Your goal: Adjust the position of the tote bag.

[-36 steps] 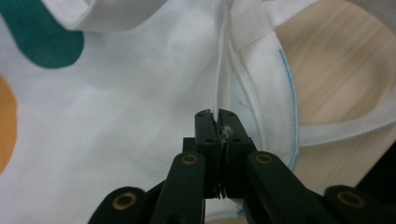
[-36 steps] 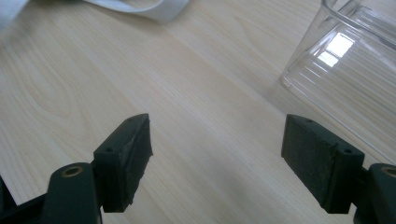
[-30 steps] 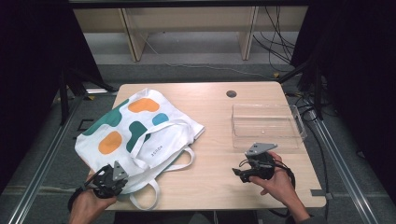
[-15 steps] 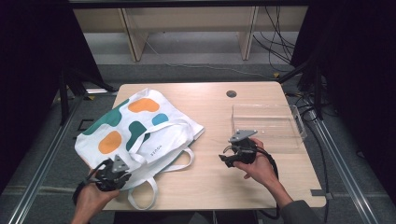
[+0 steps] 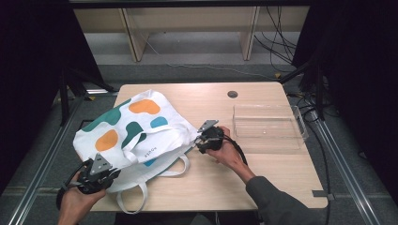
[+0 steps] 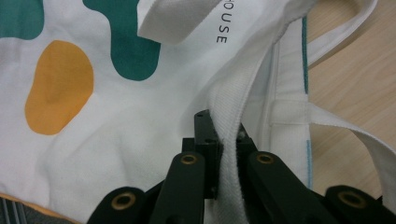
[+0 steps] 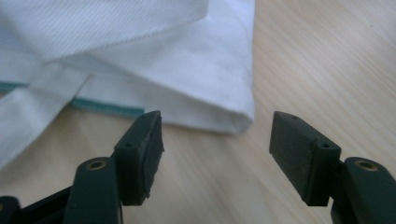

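Gripping a fold of the white cotton tote bag with green and orange blobs [image 5: 136,133], the left gripper [image 5: 96,174] sits at the table's near left edge, its black jaws pressed tight on a thick ridge of the cloth [image 6: 229,154] near the bag's mouth. That hold looks sound to me (the fabric is bunched well between the pads, not just nipped at the hem), so it should simply keep its pinch and stay low.

Further right, the bag lies flat across the left half of the pale wooden table [image 5: 263,187], its looped white handles [image 5: 141,199] trailing toward the near edge.

At the bag's right corner [image 7: 238,119] the right gripper [image 5: 202,140] has its jaws apart and they have just been closing, with bare wood between them and the corner just ahead of the pads. For a good grab, I judge it should slide forward until the folded corner sits deep between the pads before closing, taking both layers.

Beyond it, a clear rectangular plastic tray [image 5: 267,126] stands well apart on the right.
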The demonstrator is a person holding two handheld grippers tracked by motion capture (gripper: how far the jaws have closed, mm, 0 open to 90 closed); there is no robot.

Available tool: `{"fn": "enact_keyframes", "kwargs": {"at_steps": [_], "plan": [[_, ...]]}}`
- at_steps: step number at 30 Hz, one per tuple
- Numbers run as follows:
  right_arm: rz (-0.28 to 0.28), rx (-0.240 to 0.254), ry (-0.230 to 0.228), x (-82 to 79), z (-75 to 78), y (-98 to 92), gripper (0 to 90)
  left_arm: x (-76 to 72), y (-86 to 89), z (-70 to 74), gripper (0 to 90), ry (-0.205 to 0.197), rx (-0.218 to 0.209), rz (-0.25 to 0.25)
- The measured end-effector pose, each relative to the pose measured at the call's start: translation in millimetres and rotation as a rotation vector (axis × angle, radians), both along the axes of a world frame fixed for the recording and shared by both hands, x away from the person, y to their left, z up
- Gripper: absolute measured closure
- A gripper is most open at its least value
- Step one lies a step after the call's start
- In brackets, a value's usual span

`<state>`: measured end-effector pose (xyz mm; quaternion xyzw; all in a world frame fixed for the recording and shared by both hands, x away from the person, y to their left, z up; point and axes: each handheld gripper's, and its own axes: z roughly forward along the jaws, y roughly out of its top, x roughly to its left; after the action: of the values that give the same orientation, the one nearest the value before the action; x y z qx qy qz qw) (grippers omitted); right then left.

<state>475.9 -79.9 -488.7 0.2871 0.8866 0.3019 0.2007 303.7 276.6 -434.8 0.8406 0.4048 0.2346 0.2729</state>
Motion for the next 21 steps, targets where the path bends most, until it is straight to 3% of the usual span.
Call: {"fn": "enact_keyframes", "kwargs": {"at_steps": [2,3,4,5,6,7,8,12,14,17,18,19,20,21], "plan": [[0.01,-0.004,-0.021,6.0,-2.0,5.7,38.9,-1.1,0.8,0.6,86.9,0.0,-0.002,0.002],[0.016,-0.031,-0.055,13.1,-5.4,10.0,44.1,-2.4,0.6,-1.8,86.9,0.001,-0.018,0.011],[0.016,-0.031,-0.055,13.1,-5.4,10.0,44.1,-2.4,0.6,-1.8,86.8,0.001,-0.018,0.011],[0.017,0.007,-0.066,19.9,-7.1,12.0,56.2,-2.8,1.0,-3.5,86.8,-0.001,-0.021,0.008],[0.022,0.001,-0.08,21.1,-7.2,12.9,64.9,-3.1,1.9,-3.9,86.7,0.006,-0.015,0.001],[0.022,0.001,-0.08,21.1,-7.2,12.9,64.9,-3.1,2.4,-5.2,86.7,0.008,-0.017,0.005],[0.078,-0.066,-0.121,23.4,-6.2,15.4,78.7,-2.6,2.7,-6.0,86.7,0.003,-0.008,0.0],[0.117,-0.095,-0.166,20.9,-1.4,13.1,83.5,-1.1,2.1,-7.8,86.7,0.015,0.005,-0.004],[0.16,-0.123,-0.186,10.2,5.9,8.5,84.1,-0.1,3.6,-9.8,86.7,0.0,0.011,0.015],[0.177,-0.139,-0.177,-2.0,13.5,3.0,84.1,0.2,4.5,-9.1,86.7,-0.004,0.008,0.014],[0.175,-0.118,-0.163,-18.1,22.9,-7.9,84.1,0.9,4.7,-9.2,86.7,-0.007,0.008,0.012],[0.175,-0.118,-0.163,-18.1,22.9,-7.9,84.1,2.2,4.6,-9.6,86.7,-0.012,0.009,0.012],[0.166,-0.096,-0.149,-28.6,27.8,-15.9,84.1,3.1,5.8,-8.0,86.6,-0.009,0.026,-0.006],[0.171,-0.116,-0.145,-43.9,32.6,-28.0,84.1,6.1,4.3,-10.3,86.5,-0.014,0.016,-0.001]]}}
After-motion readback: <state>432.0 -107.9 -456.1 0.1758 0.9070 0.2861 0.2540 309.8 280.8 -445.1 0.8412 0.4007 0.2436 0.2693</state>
